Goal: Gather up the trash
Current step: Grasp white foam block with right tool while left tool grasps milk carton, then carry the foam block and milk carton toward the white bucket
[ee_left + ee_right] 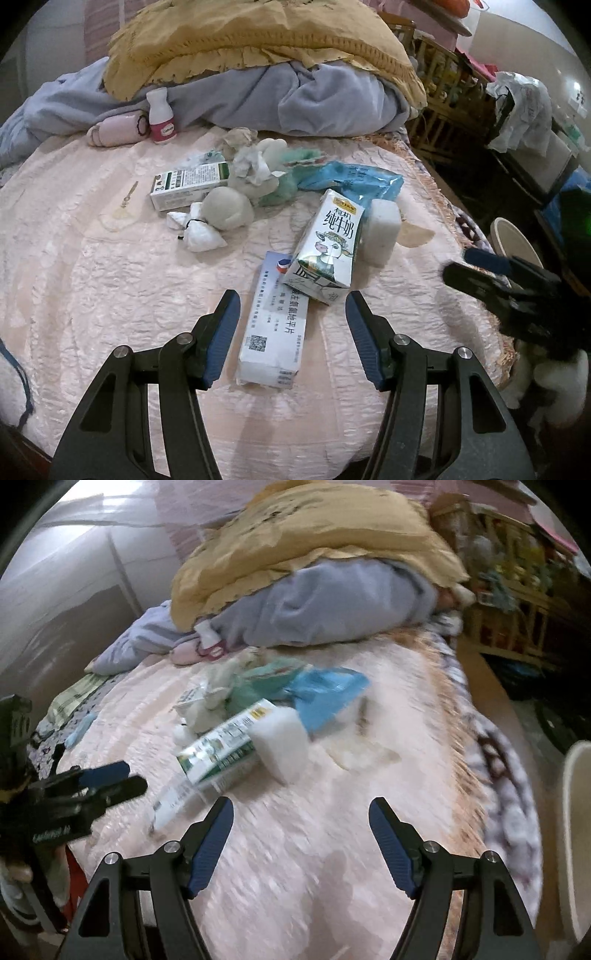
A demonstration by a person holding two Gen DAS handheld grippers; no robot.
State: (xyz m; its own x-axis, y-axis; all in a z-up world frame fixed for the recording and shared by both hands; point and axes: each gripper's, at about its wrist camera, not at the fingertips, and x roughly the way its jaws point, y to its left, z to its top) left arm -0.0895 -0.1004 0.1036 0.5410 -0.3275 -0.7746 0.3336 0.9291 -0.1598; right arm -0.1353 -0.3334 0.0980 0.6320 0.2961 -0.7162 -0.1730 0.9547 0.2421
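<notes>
So the trash is a loose scatter on the pink quilted bedspread [110,280], roughly mid-bed. Closest to the left gripper [291,306] is a long flat white medicine box [275,328] with blue print and a QR code, lying lengthwise in line with the gap between the blue pads, its near end level with them but not touched. A crumpled milk carton [327,245], white and green with a cartoon cow and a yellow top label, lies tilted across that box's far end. Just beside the carton on the right sits a white foam block [384,229], and behind both there's a flattened blue plastic pouch [354,181]. Further left is a white box with green trim [188,184], a grey-white ball [227,206] touching it, a couple of small knotted white packets [201,230], plus wadded tissue [253,166] on some teal fabric. A little white bottle with a pink label [161,116] stands upright near the grey-blue blanket [295,99], which has a mustard-yellow pillow [240,40] piled on top. The left claw is spread with nothing pinched. The right gripper [301,814] is spreading wider over bare bedspread, nothing between its pads; its view is pretty smeared, but the carton and foam block are ahead and to the left of it. A pale round bin rim [511,240] shows off the bed's right edge.
</notes>
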